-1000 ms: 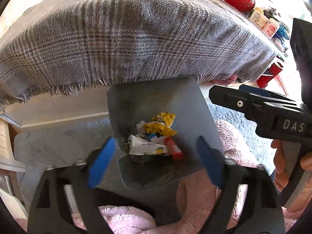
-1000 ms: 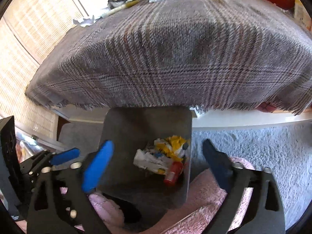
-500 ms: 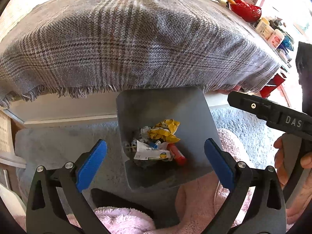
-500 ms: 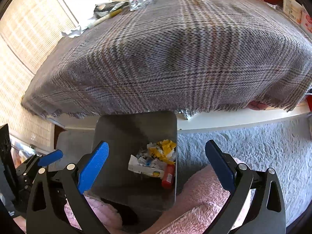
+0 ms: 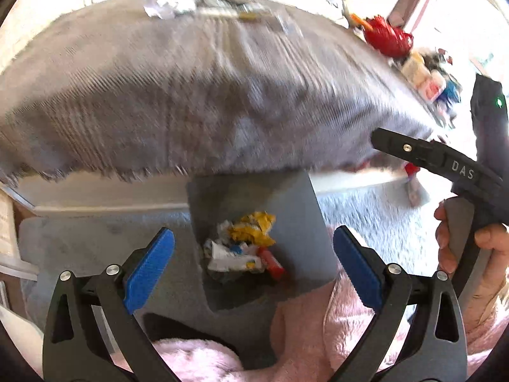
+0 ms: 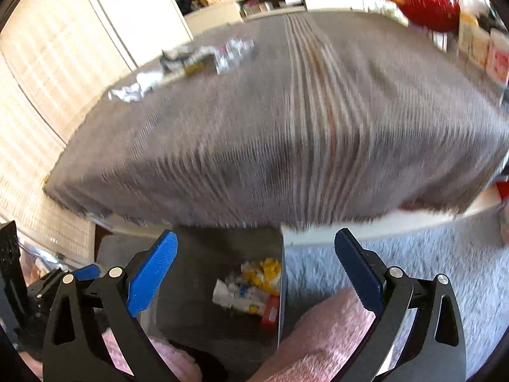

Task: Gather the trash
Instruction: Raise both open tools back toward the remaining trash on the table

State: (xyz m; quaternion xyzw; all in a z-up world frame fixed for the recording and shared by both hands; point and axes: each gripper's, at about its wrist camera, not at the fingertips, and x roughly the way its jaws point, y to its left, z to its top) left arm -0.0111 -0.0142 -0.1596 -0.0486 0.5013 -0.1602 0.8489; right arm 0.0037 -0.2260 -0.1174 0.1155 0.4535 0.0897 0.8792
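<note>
A grey bin stands on the floor below the table edge. Inside lie crumpled trash: yellow and white wrappers and a red tube. My left gripper hangs open above the bin, nothing between its blue pads. My right gripper is open too, over the bin's right wall and empty. Crumpled white paper and foil wrappers lie at the far side of the plaid-covered table. The right gripper's body shows in the left wrist view, held by a hand.
A red bowl and jars stand along the table's right side. Pink fleece clothing fills the foreground by the bin. Grey carpet lies to the right, and blinds to the left.
Both grippers have risen and tilted up: the table top and the litter at its far side come into view while the bin sinks lower. Both stay open and empty.
</note>
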